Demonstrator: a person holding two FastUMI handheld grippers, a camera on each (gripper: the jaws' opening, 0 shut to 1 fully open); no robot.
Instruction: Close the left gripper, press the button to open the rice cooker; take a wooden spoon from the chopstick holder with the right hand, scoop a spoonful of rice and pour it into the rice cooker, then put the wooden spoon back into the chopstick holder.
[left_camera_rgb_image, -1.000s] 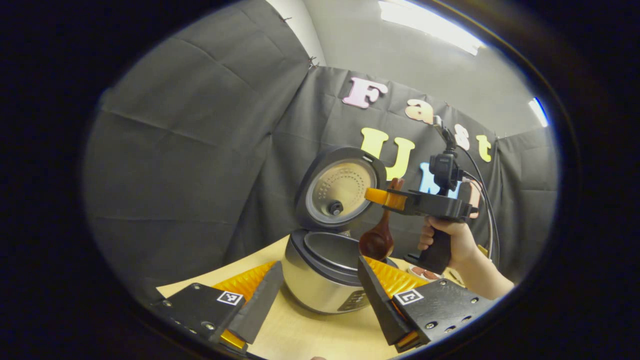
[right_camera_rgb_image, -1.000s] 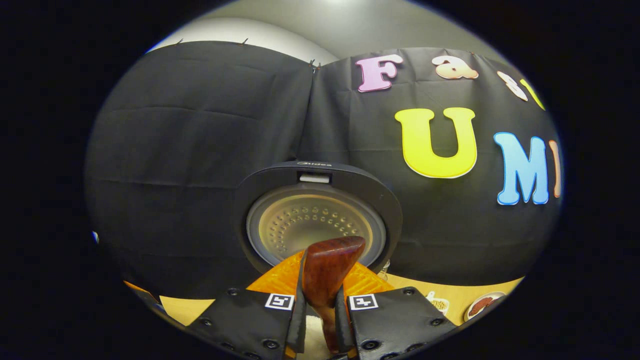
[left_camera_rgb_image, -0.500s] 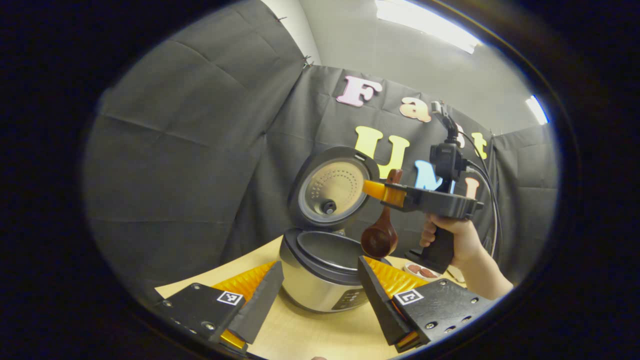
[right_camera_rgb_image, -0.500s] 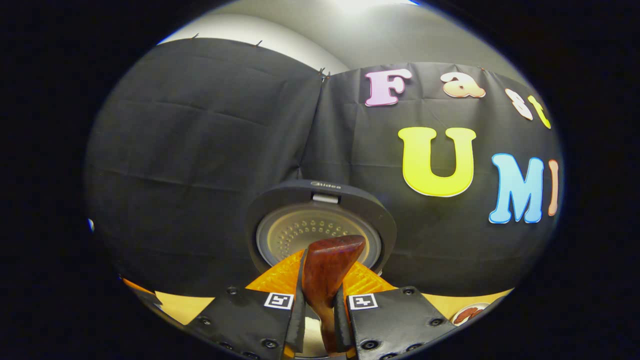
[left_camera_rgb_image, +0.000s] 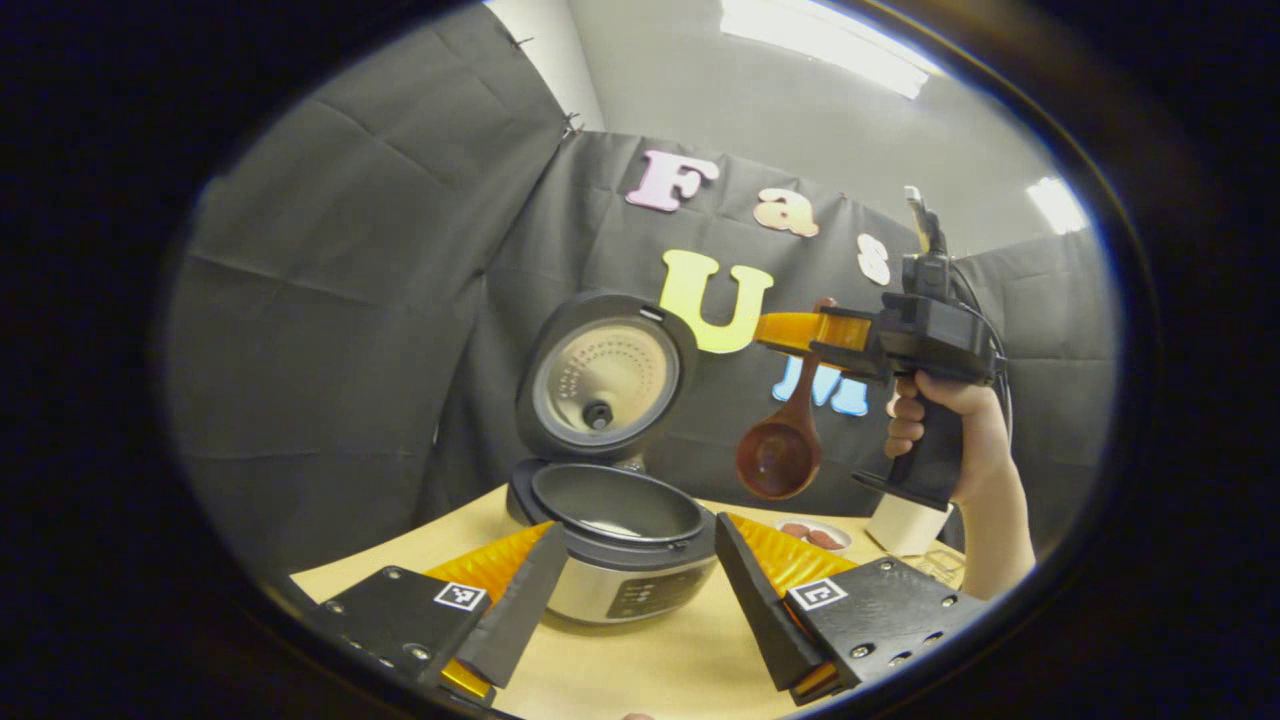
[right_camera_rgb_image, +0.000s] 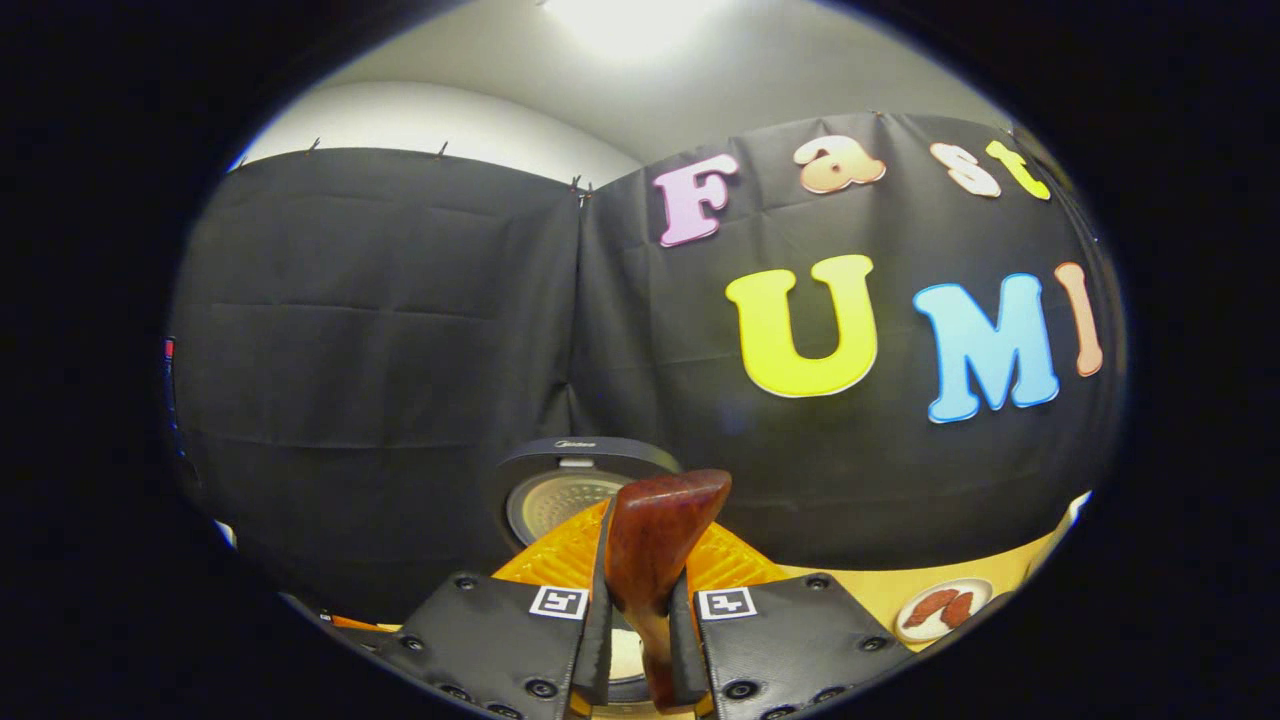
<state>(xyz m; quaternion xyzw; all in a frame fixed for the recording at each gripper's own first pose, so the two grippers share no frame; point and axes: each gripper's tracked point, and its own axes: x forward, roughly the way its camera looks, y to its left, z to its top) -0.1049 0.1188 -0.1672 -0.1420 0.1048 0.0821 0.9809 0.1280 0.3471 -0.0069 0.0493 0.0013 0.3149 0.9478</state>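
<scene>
My right gripper (right_camera_rgb_image: 640, 640) has its fingers pinched on the handle of the wooden spoon (left_camera_rgb_image: 782, 440), whose butt end stands up between them in the right gripper view. In the left gripper view the spoon hangs with its long axis nearly vertical below those fingers, bowl down and looking empty, so I judge the rice is already poured and the return to the chopstick holder is the step in hand.

The relation that matters: the spoon's bowl hangs in the air, off to the side of the open rice cooker (left_camera_rgb_image: 620, 540) and well above the table (left_camera_rgb_image: 640, 660). A pale upright container (left_camera_rgb_image: 905, 522) stands below my right hand (left_camera_rgb_image: 950, 430), just beyond the spoon; I cannot tell whether it is the holder. If it is, the spoon already lies close to the right line for going down bowl first, and the right gripper is far the nearer.

My left gripper (left_camera_rgb_image: 630, 600) idles low in front of the cooker, fingers spread and holding nothing. A small plate (left_camera_rgb_image: 815, 535) sits between cooker and container, near the descent path; the raised lid (left_camera_rgb_image: 605, 375) stands apart, behind the cooker.
</scene>
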